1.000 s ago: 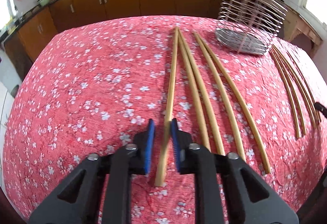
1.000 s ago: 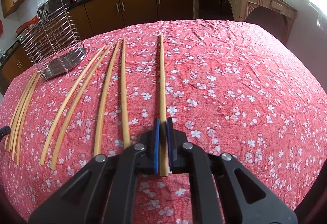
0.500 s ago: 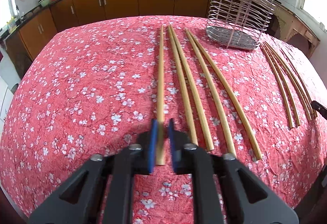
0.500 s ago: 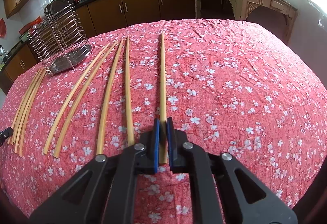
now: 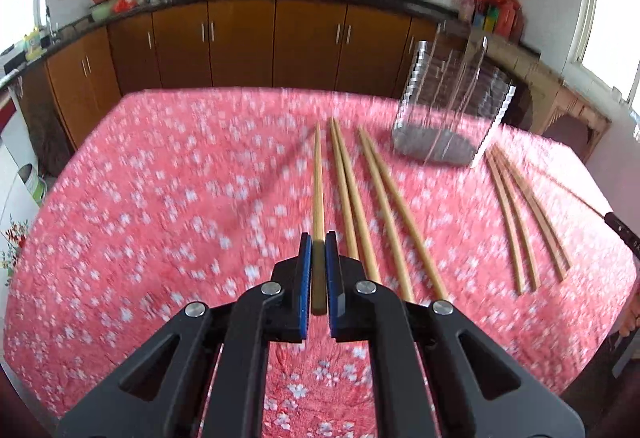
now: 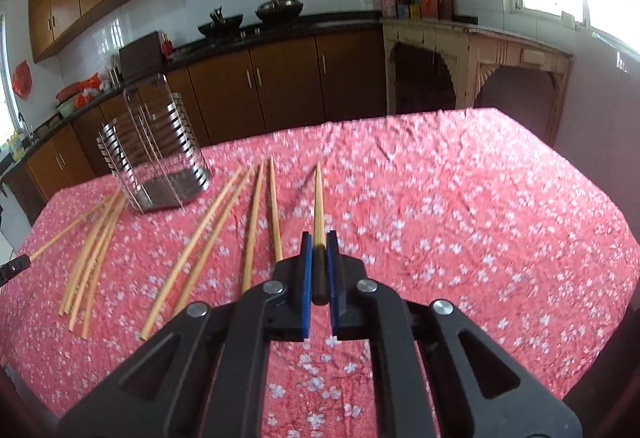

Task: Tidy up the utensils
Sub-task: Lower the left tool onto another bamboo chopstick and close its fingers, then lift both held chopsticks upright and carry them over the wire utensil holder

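Left tongs [image 5: 319,270] pinch one chopstick [image 5: 318,190] near its butt end, blue pads tight on both sides; the tip points ahead over the desk [image 5: 160,198]. Just right of these tongs four loose sticks [image 5: 372,206] lie on the cloth in two pairs. Ahead and right stands the wire rack [image 5: 448,110]. Further right lies another bundle [image 5: 520,214] of thinner sticks. View is motion-blurred.

Right tongs [image 6: 319,270] likewise clamp one stick [image 6: 319,198] by its thick end, tip forward and seemingly raised off the cloth. Left of these tongs lie the four loose sticks [image 6: 240,222], then the rack [image 6: 160,154] ahead-left, then the thin bundle [image 6: 92,238] far left.

Judgement: the step is carrying both held sticks to the rack. To do it well, hold the grip firm so the sticks do not pivot in the pads. Raise the tips above the rack's rim, tilt them down and lower them inside the wires before loosening. Bring one arm in at a time, since both head for the same opening. Avoid sweeping the loose sticks.

Writing: none legible; a dark object at the left view's right edge carries marks too small to read.
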Motion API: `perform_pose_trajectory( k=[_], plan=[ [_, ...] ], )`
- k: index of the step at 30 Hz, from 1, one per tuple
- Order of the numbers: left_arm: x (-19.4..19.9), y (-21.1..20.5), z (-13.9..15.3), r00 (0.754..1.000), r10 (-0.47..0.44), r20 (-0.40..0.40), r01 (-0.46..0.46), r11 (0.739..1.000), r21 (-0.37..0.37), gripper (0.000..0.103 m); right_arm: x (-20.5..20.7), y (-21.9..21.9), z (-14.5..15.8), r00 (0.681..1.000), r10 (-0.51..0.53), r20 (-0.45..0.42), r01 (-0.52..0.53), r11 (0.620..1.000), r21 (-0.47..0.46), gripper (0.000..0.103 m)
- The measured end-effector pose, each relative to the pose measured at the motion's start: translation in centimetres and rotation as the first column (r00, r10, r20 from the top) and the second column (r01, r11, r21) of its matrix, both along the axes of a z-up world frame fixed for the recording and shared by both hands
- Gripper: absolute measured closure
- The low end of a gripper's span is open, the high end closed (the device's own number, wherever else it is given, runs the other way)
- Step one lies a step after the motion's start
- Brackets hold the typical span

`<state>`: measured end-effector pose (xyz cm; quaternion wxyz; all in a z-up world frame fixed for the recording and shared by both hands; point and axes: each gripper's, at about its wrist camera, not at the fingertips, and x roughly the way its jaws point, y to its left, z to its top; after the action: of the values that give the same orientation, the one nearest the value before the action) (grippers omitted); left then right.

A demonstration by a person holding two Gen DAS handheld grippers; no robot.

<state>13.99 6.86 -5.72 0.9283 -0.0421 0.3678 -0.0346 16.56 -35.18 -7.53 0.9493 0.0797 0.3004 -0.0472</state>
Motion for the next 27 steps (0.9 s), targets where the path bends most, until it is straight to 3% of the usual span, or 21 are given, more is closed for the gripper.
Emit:
perform_pose_trajectory(
  k=[10, 24, 27],
  plan=[
    [-0.7, 1.8, 6.3, 0.97, 0.081, 0.229, -0.059, 0.993, -0.102, 0.096, 0.4, -0.6, 5.1, 0.981, -0.027, 0.194, 0.022, 0.999, 0.028, 0.095],
    [1.7, 2.0, 8.6, 0.953, 0.122, 0.276, -0.09, 0.988, -0.126, 0.096, 3.4, -1.4, 8.5, 0.959, -0.038, 0.281, 0.027, 0.999, 0.042, 0.095],
    [2.4, 2.1, 9.6, 0.95, 0.131, 0.284, -0.103, 0.988, -0.112, 0.096, 3.8, -1.2, 11.0, 0.947, -0.026, 0.32, 0.016, 0.999, 0.033, 0.095]
  ],
)
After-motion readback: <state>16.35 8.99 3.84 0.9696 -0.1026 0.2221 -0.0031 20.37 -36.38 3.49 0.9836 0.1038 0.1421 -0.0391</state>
